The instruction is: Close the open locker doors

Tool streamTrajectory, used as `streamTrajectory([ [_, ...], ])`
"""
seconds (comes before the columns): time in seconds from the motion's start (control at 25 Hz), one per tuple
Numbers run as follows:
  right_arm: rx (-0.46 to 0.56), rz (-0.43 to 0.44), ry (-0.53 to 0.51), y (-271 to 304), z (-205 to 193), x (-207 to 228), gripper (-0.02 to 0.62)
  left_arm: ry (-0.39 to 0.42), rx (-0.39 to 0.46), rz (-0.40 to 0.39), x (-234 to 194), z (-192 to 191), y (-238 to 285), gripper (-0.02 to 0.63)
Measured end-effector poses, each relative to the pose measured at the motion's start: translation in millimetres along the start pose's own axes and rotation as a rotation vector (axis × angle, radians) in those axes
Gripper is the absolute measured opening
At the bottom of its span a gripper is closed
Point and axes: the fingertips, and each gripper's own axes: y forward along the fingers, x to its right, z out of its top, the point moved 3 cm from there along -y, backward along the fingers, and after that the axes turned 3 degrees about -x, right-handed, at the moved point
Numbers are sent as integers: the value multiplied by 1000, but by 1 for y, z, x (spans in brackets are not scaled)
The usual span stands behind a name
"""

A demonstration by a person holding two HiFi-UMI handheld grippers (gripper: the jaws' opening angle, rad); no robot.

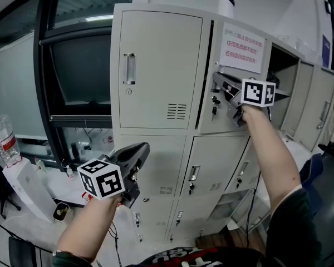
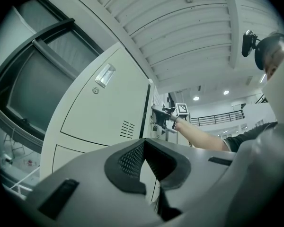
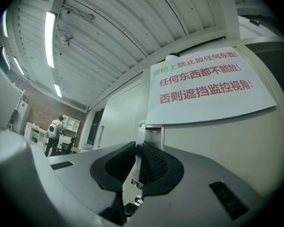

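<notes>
A grey bank of lockers (image 1: 156,71) fills the head view. The top middle door (image 1: 222,128) carries a paper sign (image 1: 242,48) (image 3: 203,84) and stands ajar, with the dark open compartment (image 1: 284,77) showing to its right. My right gripper (image 1: 225,93) (image 3: 138,148) is up at this door's left edge, shut on the thin metal door handle (image 3: 149,131), which runs between its pads. My left gripper (image 1: 143,148) (image 2: 143,145) hangs lower left in front of the lockers, apart from them, shut with nothing between its jaws. It looks up at my right arm (image 2: 203,136).
Lower right, another locker compartment (image 1: 234,202) looks open. A white cylinder (image 1: 226,5) stands on top of the lockers. A desk with a water bottle (image 1: 3,138) and clutter lies at the left under a dark window. A person (image 3: 54,129) stands far off.
</notes>
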Motion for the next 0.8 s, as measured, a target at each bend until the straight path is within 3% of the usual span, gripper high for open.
streamTrajectory([
  [0.64, -22, -111, 2, 28, -6, 18, 61, -13, -6, 18, -17, -5, -14, 3],
  [0.8, -10, -105, 18, 28, -6, 20, 60, -16, -6, 26, -21, -7, -17, 3],
])
